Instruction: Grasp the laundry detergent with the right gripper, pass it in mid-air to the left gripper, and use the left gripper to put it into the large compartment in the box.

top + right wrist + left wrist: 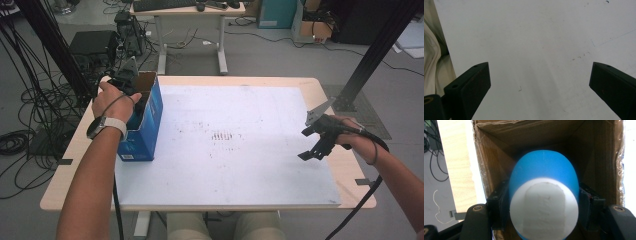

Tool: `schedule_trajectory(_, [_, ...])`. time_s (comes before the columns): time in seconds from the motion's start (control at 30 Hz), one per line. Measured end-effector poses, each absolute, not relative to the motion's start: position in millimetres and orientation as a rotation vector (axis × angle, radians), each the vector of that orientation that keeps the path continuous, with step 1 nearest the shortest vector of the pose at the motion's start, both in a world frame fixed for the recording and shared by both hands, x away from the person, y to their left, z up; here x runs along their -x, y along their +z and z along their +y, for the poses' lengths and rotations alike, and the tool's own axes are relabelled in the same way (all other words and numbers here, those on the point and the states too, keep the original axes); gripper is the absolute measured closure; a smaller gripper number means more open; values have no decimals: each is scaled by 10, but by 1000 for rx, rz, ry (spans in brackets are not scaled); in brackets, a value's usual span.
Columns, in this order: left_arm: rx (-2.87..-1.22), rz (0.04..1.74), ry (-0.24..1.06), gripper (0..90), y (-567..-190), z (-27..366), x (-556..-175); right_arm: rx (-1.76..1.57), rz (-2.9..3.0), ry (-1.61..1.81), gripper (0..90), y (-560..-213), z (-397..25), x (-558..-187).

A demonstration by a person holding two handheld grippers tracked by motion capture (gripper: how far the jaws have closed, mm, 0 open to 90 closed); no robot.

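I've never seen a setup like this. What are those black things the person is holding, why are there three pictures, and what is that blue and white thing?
No robot here: a person holds a hand-held gripper in each hand, each a pair of black jaws with a small camera. The high view looks down on the table, covered by a white board. At its left stands an open blue cardboard box. The left hand-held gripper reaches into that box. Its own camera shows its jaws closed on a blue cup with something white inside; what it is I cannot tell. The right hand-held gripper hovers over the board's right side, jaws wide apart, holding nothing, as its own camera shows.
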State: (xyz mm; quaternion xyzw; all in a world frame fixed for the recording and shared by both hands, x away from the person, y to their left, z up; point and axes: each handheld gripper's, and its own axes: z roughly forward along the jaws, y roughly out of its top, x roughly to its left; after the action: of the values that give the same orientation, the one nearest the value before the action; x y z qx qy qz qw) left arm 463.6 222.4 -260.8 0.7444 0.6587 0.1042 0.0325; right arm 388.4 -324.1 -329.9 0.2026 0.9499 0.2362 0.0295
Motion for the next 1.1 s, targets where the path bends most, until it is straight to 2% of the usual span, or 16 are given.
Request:
schedule_trajectory(0.87, [-2265, 2020, 295, 370, -2611, 2297, -4643, -618, 2946, 717, 36, -3335, -3228, -3893])
schedule_trajectory(1.1, [-2262, 2006, 284, 307, -2617, 2299, -4645, -620, 2947, 720, 36, -3346, -3232, -3886])
